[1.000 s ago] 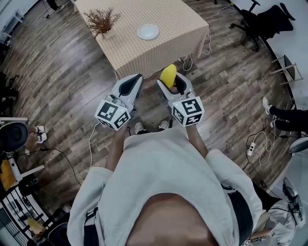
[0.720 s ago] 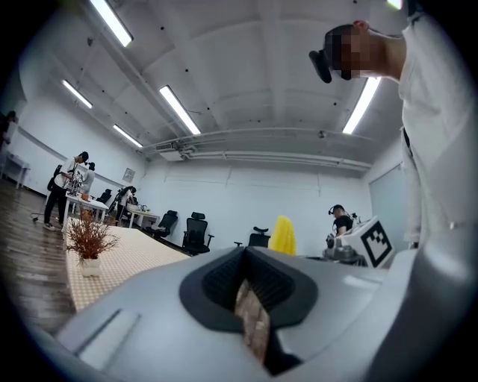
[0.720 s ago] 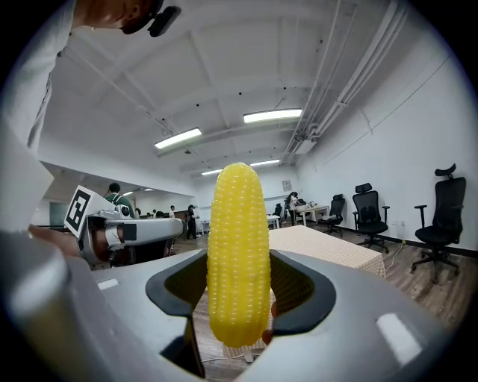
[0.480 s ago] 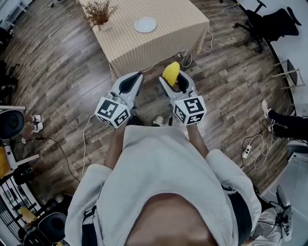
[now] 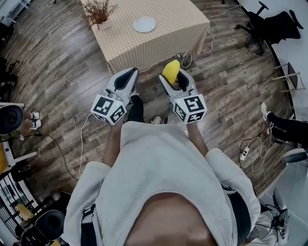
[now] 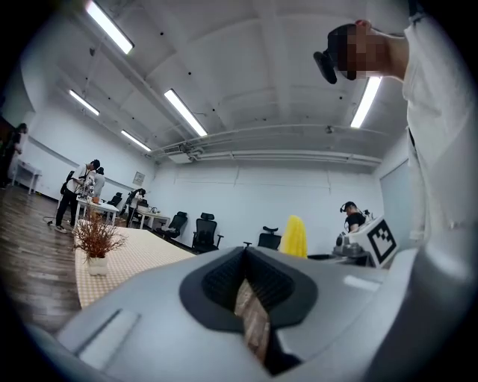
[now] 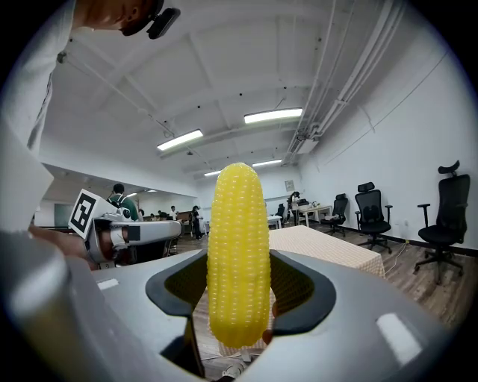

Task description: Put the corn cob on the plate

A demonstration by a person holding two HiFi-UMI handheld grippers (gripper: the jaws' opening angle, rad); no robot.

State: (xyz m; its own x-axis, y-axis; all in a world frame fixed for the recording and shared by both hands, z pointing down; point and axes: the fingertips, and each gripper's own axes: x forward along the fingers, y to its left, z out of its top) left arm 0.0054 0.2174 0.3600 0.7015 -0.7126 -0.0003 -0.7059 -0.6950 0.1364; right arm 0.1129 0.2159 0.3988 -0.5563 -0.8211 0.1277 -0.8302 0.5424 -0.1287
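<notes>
Yellow corn cob [image 7: 237,246] stands upright in the right gripper [image 5: 174,80], jaws wide and clamped on its lower part, with most of the cob sticking up above the pads. Left gripper [image 5: 124,78] has its tips together and nothing in them. Small round white plate [image 5: 144,24] sits well away on the square table with the beige checked cloth [image 5: 163,41], and the dried brown plant in a white pot [image 5: 99,13] is near it. Risks, as a judgement: the top-heavy, rounded cob could pivot or slip in the pads on the way over. Dropped from a height, it could roll off the shallow plate. The reach could also clip the plant.
</notes>
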